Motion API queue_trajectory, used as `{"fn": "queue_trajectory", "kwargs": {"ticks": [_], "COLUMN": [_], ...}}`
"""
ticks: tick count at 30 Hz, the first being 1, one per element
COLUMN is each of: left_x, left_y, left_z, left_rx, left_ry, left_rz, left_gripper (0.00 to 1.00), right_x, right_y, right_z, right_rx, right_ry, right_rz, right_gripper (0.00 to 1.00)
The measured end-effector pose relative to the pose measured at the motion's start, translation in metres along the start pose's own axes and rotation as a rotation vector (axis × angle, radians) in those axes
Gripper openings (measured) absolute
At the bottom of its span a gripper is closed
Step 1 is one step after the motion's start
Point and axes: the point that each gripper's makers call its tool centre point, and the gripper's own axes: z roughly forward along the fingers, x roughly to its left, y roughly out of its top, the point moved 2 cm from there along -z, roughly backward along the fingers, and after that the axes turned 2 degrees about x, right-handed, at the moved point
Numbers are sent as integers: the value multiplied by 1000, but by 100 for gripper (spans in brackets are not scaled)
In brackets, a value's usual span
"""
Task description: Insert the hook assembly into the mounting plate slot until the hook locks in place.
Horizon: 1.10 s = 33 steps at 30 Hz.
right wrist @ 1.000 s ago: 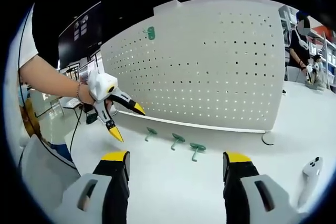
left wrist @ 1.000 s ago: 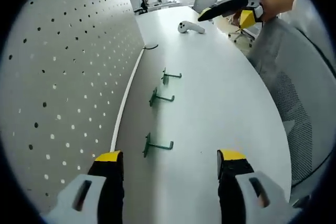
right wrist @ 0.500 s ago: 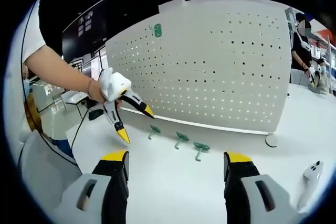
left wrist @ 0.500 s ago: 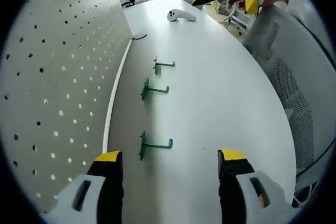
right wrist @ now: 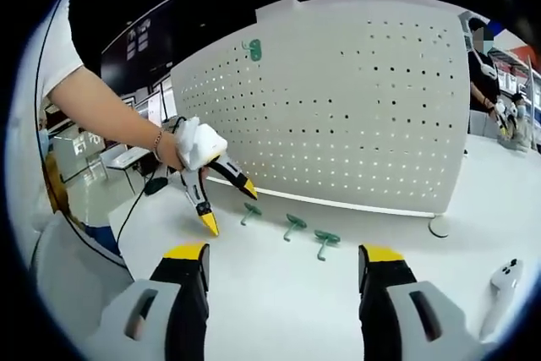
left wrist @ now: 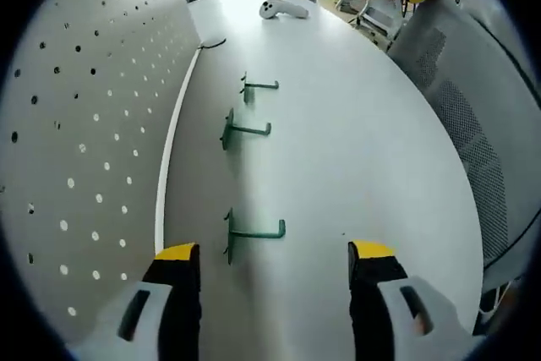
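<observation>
1. White perforated mounting plate (left wrist: 76,107) stands upright along the bench's (left wrist: 355,150) left edge in the left claw view.
2. Three green hooks lie in a row on the bench just beside the plate: nearest hook (left wrist: 249,234), middle hook (left wrist: 241,130), farthest hook (left wrist: 256,86).
3. Left claw (left wrist: 275,255) hovers released, holding nothing, over the nearest hook.
4. Right claw (right wrist: 286,259) is spread, holding nothing.
</observation>
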Motion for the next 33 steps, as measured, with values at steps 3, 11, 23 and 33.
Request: {"fn": "queue_trajectory", "kwargs": {"ticks": [3,11,23,33], "left_x": [0,-2,0,10], "left_y": [0,-1,0,1], "left_z": [1,4,2,2], "left_rx": [2,15,3,-2], "left_ry": [-21,-77,-88,-53], "left_rz": [-16,-38,-9,-77], "left_gripper": [73,73,59,39], "right_x": [0,-2,-3,-4], "right_y": [1,1,0,1], "right_z": [0,0,0,-1], "right_rx": [-3,-6,-4,-6], "right_ry": [1,-5,-7,-11], "right_rz": [0,14,18,18], "right_gripper": [69,69,68,66]}}
